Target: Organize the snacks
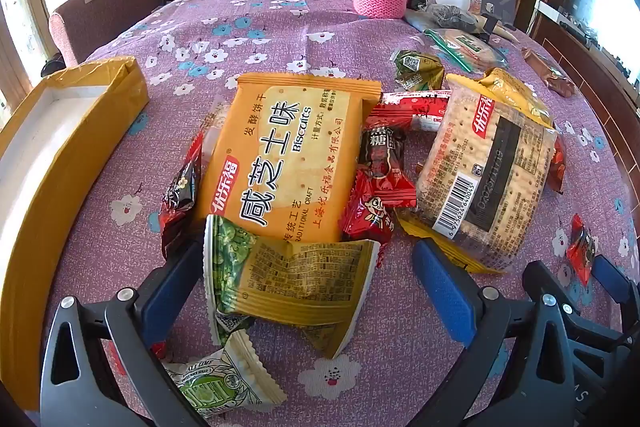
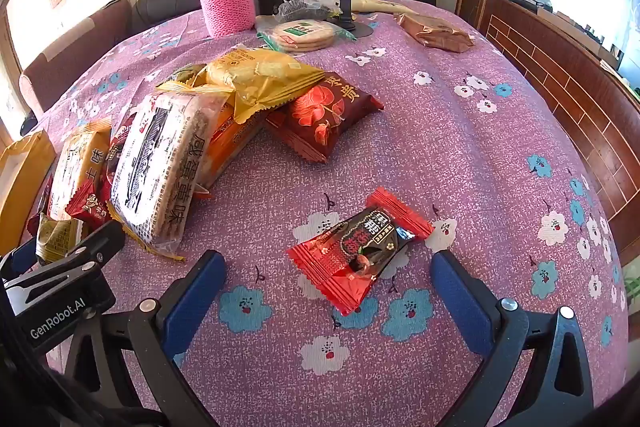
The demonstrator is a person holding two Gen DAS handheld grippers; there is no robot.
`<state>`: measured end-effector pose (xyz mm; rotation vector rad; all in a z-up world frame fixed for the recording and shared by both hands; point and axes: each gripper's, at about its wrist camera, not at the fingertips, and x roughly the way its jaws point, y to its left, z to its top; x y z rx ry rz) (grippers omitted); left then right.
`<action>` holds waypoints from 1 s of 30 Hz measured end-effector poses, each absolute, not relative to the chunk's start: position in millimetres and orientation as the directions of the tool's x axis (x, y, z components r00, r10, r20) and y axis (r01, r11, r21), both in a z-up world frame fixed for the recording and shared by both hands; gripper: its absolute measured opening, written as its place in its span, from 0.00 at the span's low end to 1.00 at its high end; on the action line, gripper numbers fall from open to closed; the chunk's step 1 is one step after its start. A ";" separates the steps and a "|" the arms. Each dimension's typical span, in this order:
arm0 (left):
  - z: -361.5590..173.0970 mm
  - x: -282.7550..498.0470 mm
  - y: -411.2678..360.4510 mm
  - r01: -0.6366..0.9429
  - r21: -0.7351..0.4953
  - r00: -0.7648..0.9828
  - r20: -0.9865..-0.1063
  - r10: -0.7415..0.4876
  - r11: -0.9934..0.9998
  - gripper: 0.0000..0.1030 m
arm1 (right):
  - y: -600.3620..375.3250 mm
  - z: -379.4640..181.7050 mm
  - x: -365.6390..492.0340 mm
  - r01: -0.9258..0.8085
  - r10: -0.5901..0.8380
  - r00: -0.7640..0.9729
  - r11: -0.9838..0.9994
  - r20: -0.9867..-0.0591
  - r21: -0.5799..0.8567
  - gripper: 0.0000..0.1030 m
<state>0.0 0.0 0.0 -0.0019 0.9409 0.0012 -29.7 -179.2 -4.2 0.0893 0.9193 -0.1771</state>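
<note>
The left tool (image 1: 308, 279) was spread wide, its two blue pads flanking a green-and-yellow pea packet (image 1: 292, 283) without pressing it; the packet lay at the six o'clock edge of the snack pile on the counter (image 1: 400, 355), overlapping the orange biscuit pack (image 1: 288, 155). To do this well, I judged the tool should close on the packet's middle only, clear of the biscuit pack behind, then carry it to the yellow box (image 1: 60, 155) at nine o'clock. The right tool (image 2: 328, 287) was likewise released, held low and level, with a red candy (image 2: 360, 251) lying apart between its pads, toward twelve o'clock.
</note>
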 end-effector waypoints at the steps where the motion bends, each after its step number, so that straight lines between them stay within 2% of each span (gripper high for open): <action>1: 0.0 0.0 0.0 -0.002 -0.002 0.590 -0.807 0.000 1.000 1.00 | -179.3 -4.3 -29.6 0.190 -0.114 0.593 0.982 -0.797 0.001 1.00; 30: 0.0 0.0 0.1 -0.002 -0.002 0.589 -0.808 -0.001 1.000 1.00 | -181.3 -4.6 -28.6 0.190 -0.112 0.593 0.982 -0.797 0.004 1.00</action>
